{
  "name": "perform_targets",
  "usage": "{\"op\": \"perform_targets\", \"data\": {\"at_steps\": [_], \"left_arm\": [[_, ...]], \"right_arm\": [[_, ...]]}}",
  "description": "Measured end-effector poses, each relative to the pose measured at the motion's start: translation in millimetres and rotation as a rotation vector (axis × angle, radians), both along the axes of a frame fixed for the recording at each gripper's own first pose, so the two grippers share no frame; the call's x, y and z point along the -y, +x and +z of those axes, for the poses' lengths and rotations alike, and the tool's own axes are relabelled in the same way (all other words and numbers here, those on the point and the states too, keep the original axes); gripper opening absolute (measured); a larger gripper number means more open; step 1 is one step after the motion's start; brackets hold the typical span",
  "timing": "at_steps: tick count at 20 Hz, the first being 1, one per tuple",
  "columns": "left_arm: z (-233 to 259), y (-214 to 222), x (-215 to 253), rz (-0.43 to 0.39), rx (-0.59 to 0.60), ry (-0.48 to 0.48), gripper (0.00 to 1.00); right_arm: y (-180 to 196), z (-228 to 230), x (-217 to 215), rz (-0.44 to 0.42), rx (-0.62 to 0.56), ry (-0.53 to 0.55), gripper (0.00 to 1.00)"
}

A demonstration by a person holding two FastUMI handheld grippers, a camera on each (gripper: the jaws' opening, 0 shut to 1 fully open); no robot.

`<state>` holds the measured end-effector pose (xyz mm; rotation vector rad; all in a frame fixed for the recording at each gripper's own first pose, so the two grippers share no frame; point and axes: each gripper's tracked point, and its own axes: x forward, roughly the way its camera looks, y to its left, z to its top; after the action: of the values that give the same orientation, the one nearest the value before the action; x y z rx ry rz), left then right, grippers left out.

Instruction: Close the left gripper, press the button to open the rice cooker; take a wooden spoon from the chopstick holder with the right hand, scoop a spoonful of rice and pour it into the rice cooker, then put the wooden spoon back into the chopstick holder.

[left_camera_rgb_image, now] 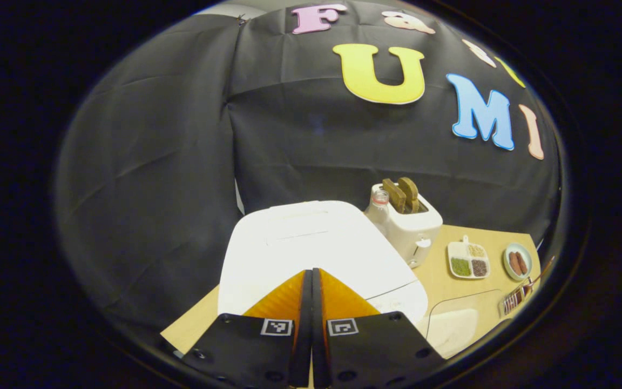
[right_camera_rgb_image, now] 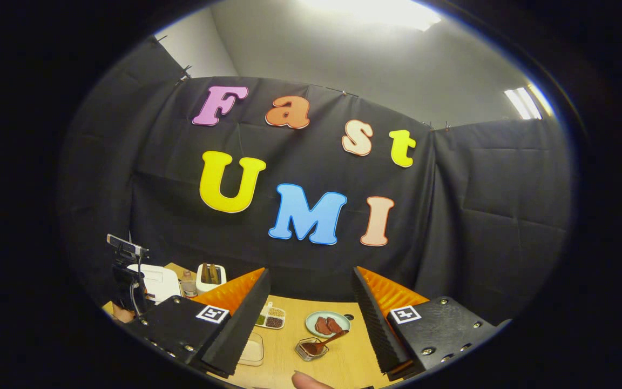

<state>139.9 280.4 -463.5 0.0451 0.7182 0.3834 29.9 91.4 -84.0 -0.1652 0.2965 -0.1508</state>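
Observation:
The white rice cooker (left_camera_rgb_image: 316,243) stands with its lid down, right in front of my left gripper (left_camera_rgb_image: 311,274). That gripper is shut, its orange fingers pressed together with nothing between them, their tips over the front part of the lid. My right gripper (right_camera_rgb_image: 311,310) is open and holds nothing, raised above the table. Between its fingers I see the small chopstick holder (right_camera_rgb_image: 310,349) with the wooden spoon (right_camera_rgb_image: 332,339) leaning in it. A clear container of rice (right_camera_rgb_image: 251,348) lies to its left. Far left, the rice cooker (right_camera_rgb_image: 155,281) sits behind the left gripper (right_camera_rgb_image: 126,270).
A white toaster (left_camera_rgb_image: 405,221) with two bread slices and a small bottle (left_camera_rgb_image: 379,208) stand behind the cooker. A divided dish (left_camera_rgb_image: 468,260) of grains and a plate (left_camera_rgb_image: 517,262) with sausages lie on the wooden table (left_camera_rgb_image: 440,292). A fingertip (right_camera_rgb_image: 311,381) shows at the bottom edge.

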Motion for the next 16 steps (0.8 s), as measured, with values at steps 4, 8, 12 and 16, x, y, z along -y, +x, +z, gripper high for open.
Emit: {"op": "perform_targets", "data": {"at_steps": [4,8,12,16], "left_arm": [[-2.0,2.4,-2.2,-0.026,0.017,0.028,0.1],[37.6,10.4,-4.6,-0.024,0.106,0.06,0.08],[99.5,28.3,-8.7,-0.053,0.26,0.15,0.08],[126.8,25.0,-3.7,-0.07,0.314,0.133,0.1]], "right_arm": [[-2.5,1.3,-4.1,0.012,0.003,-0.002,0.93],[-7.5,3.5,-2.5,0.01,0.008,0.001,0.93],[-12.1,1.8,0.8,0.005,0.005,0.008,0.93],[-13.8,6.6,3.3,0.007,0.017,0.008,0.93]]}}
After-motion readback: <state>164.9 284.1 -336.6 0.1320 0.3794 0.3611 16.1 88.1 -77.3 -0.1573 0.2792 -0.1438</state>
